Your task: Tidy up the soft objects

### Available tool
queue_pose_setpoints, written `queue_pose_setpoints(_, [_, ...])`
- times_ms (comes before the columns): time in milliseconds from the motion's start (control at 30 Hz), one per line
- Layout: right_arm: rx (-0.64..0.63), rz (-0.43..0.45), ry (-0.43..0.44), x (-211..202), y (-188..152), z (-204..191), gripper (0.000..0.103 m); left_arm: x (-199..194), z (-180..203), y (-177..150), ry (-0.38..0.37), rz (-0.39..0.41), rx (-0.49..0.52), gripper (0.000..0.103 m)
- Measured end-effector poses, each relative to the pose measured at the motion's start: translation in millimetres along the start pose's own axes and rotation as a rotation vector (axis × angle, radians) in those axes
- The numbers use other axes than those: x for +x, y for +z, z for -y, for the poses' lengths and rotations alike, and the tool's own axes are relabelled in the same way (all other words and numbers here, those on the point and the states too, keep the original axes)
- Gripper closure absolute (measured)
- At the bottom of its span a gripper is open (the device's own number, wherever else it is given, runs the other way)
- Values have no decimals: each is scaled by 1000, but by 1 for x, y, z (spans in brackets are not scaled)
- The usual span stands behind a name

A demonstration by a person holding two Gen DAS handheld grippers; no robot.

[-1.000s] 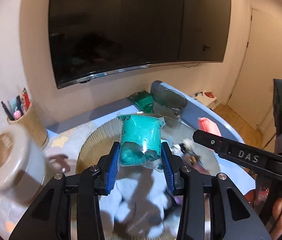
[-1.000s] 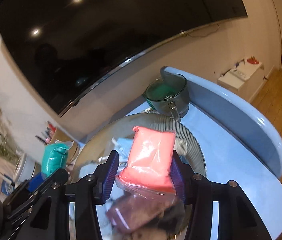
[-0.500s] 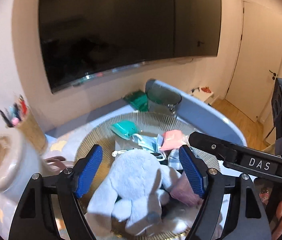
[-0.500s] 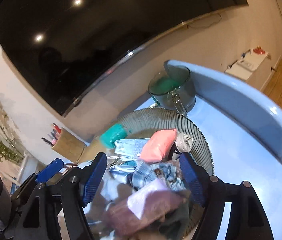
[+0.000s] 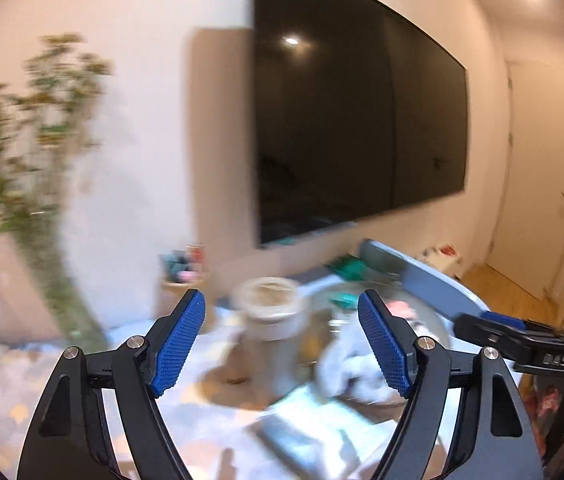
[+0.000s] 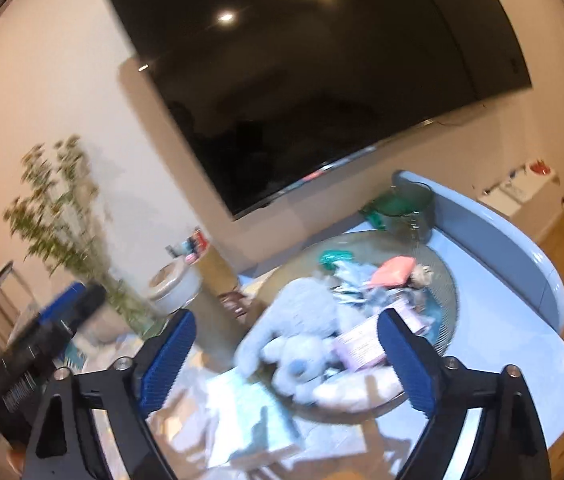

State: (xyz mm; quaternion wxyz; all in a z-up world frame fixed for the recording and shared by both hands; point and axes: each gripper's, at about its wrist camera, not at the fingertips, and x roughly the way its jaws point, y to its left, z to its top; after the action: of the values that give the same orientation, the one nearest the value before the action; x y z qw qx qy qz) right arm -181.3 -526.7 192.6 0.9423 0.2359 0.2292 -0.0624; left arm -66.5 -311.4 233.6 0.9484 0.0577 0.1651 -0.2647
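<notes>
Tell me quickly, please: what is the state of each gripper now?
Left gripper: open, holding nothing.
Right gripper: open, holding nothing.

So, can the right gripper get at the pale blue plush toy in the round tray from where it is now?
Probably yes. The right gripper is open and empty, and the plush toy lies on top of the pile in the tray, straight ahead, nothing covering it.
</notes>
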Motion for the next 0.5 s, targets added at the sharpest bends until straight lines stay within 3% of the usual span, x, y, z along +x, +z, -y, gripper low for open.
queue_pose_setpoints(200, [-120, -58, 86, 5, -20, -70, 8, -53, -102, -16, 120, 5, -108, 22])
queue_pose_setpoints(367, [-223, -150, 164, 42, -53, -149, 4, -85, -177, -47, 216, -12, -210, 22])
queue_pose_setpoints(500, [-215, -281, 258, 87, -97, -204, 4, -84, -216, -81, 238, -102, -261, 22])
